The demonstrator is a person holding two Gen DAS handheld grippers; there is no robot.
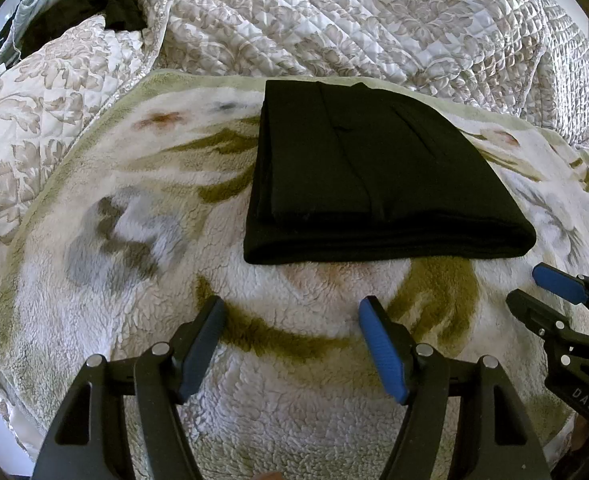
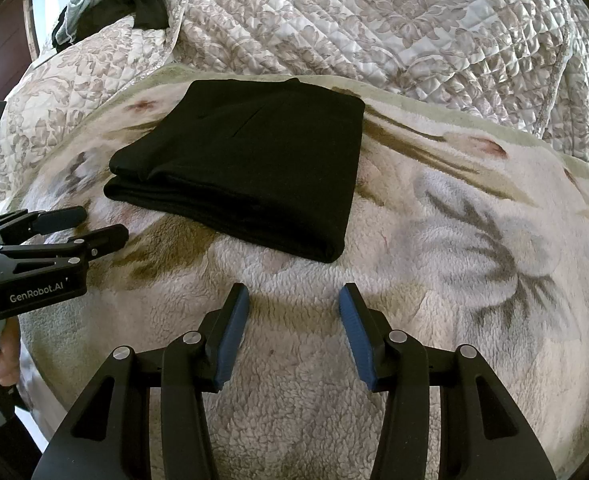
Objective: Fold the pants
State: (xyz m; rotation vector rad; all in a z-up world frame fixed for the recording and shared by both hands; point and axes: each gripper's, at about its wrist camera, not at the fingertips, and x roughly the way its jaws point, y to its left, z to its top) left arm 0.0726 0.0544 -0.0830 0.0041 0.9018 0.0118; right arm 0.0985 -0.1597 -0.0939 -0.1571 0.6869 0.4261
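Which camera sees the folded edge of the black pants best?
The left wrist view. There the black pants lie straight ahead, and their thick folded edge runs fully across, showing its stacked layers. The right wrist view shows the same pants off to the left, at an angle, so the edge looks slanted.

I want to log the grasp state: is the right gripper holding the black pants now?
No, the right gripper has open jaws over the fleece blanket, apart from the folded black pants.
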